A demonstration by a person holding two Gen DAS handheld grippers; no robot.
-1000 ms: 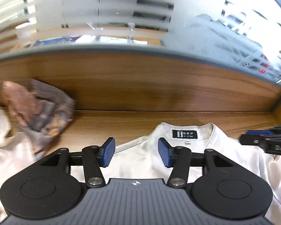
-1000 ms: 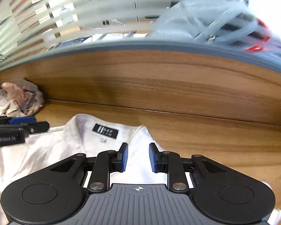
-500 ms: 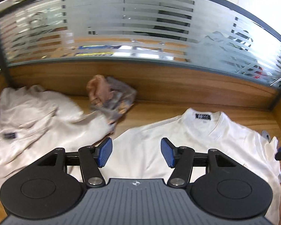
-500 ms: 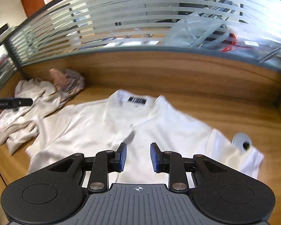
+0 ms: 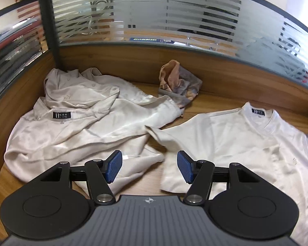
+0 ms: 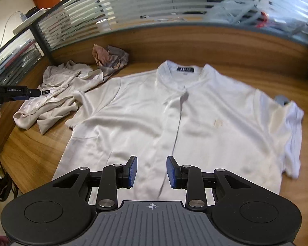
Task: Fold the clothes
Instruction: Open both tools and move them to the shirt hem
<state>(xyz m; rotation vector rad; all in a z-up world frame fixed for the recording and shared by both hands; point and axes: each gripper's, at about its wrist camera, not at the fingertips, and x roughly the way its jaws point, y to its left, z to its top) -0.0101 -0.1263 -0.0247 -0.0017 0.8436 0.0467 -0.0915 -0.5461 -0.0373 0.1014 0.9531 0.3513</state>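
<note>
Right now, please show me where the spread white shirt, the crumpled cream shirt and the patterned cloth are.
spread white shirt (image 6: 205,110): right wrist view, on its chest.
crumpled cream shirt (image 5: 82,127): left wrist view, on its wrinkled middle.
patterned cloth (image 5: 179,82): left wrist view, on the bunched middle.

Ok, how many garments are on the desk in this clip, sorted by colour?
White: 1, the spread-out short-sleeved shirt.
Cream: 1 crumpled pile of cream shirts; whether it is one shirt or two I cannot tell.
Pink and grey patterned: 1, the bunched patterned cloth.
Total: 3 lots of clothing on the wooden desk.
</note>
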